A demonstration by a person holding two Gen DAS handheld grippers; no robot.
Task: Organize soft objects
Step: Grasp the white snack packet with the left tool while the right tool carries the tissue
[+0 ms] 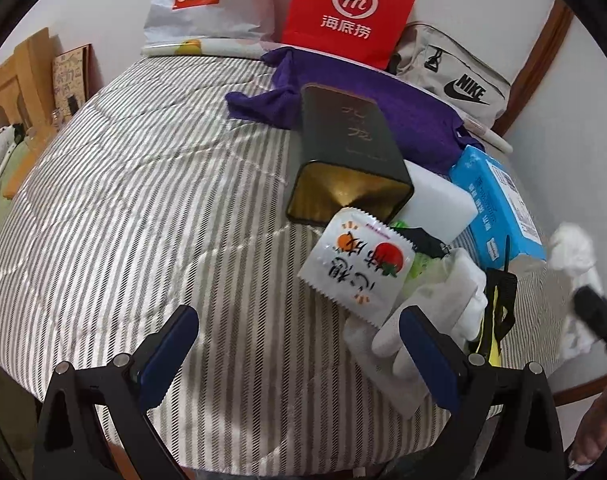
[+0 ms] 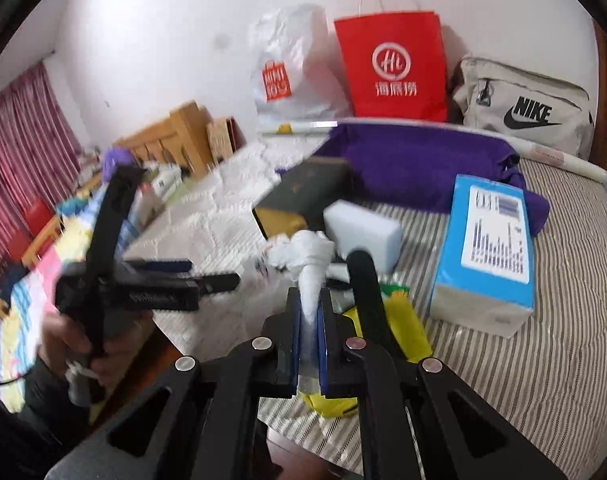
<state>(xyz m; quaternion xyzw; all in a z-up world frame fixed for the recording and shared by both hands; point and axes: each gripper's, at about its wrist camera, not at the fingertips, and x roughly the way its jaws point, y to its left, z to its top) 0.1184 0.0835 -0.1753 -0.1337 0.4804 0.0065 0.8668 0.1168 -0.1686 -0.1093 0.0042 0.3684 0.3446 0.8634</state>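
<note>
Right tool [image 2: 310, 312] is clamped tight on a twisted white cloth [image 2: 309, 264], blue pads pinching its narrow tail while the bunched end flares out above the tips, lifted clear of the striped bed cover [image 2: 543, 360]. In the left wrist view that same white cloth [image 1: 571, 252] shows at the far right edge, blurred.

Left tool [image 1: 299, 332] hangs over the bed with its fingers spread wide, nothing between them, only striped bed cover [image 1: 143, 200] beneath. Just beside its right finger lies a white glove [image 1: 435, 312], and partly on top of that a white snack packet [image 1: 357, 260] printed with orange and red fruit.

Behind the packet, a dark green tin [image 1: 343, 152] lies on its side, gold interior facing the camera, with a white foam block [image 1: 439, 200] touching its flank. A blue tissue pack [image 1: 499, 204] sits right of the block, a purple cloth [image 1: 403, 112] behind them.

Against the wall: a white Miniso bag [image 1: 199, 0], a red paper bag [image 1: 351, 12] and a beige Nike bag [image 1: 455, 80]. Under the right tool, yellow and black material [image 2: 403, 320] lies on the cover; what it is I cannot tell.
</note>
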